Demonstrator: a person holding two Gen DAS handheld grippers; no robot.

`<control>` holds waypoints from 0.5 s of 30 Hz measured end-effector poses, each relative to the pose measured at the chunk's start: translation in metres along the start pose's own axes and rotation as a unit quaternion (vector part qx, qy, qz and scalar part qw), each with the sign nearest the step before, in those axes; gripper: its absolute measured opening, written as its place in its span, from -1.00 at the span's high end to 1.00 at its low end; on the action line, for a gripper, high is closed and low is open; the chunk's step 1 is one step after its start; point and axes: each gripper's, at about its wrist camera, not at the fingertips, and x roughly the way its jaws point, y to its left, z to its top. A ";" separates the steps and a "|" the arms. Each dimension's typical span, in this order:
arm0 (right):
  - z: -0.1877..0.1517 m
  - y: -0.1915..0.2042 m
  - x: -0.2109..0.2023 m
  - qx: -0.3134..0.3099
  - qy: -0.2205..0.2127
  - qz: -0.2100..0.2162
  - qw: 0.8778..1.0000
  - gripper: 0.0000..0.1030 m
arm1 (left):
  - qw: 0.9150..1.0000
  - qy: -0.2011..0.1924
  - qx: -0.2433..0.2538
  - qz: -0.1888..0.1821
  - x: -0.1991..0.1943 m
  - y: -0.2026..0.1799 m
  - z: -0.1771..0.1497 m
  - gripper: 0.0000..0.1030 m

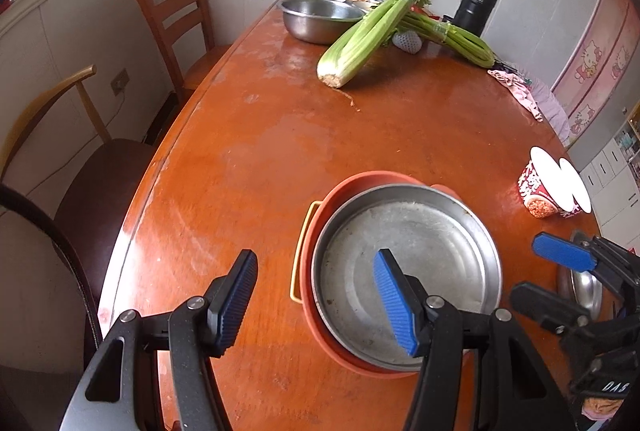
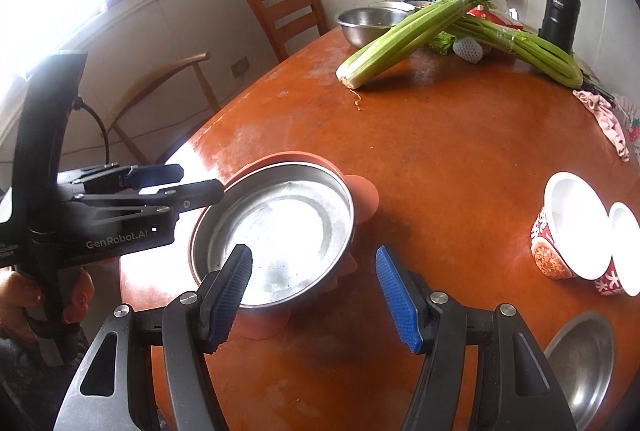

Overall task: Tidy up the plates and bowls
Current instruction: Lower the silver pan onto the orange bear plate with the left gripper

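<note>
A shallow steel pan (image 1: 404,259) (image 2: 280,227) sits nested in an orange dish (image 1: 360,179) (image 2: 360,191) with a yellow handle, on the wooden table (image 1: 320,135). My left gripper (image 1: 316,301) hovers open above the pan's left rim, one pad over bare table, the other over the pan. My right gripper (image 2: 314,301) is open too, above the pan's near right edge, and grips nothing. Two red-and-white bowls (image 1: 552,191) (image 2: 576,231) lie tipped at the right. A steel plate (image 2: 580,363) (image 1: 586,291) rests near the front right edge. A large steel bowl (image 1: 320,17) (image 2: 370,21) stands at the far end.
Celery bunches (image 1: 368,35) (image 2: 400,43), a black thermos (image 1: 478,5), a pink cloth (image 1: 516,89) and small dishes crowd the far end. Two chairs (image 1: 176,19) stand along the left side. A hand (image 2: 24,295) holds the left gripper (image 2: 188,183). The right gripper (image 1: 548,279) shows at the left view's right edge.
</note>
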 end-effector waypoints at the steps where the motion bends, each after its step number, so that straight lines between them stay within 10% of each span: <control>1: 0.000 -0.002 0.001 0.004 0.001 0.002 1.000 -0.30 | 1.000 0.001 -0.003 -0.001 0.001 0.002 -0.002 -0.17; 15: -0.006 -0.012 0.029 0.033 0.041 0.029 0.998 -0.30 | 0.997 0.032 -0.051 -0.044 0.025 0.016 -0.016 -0.17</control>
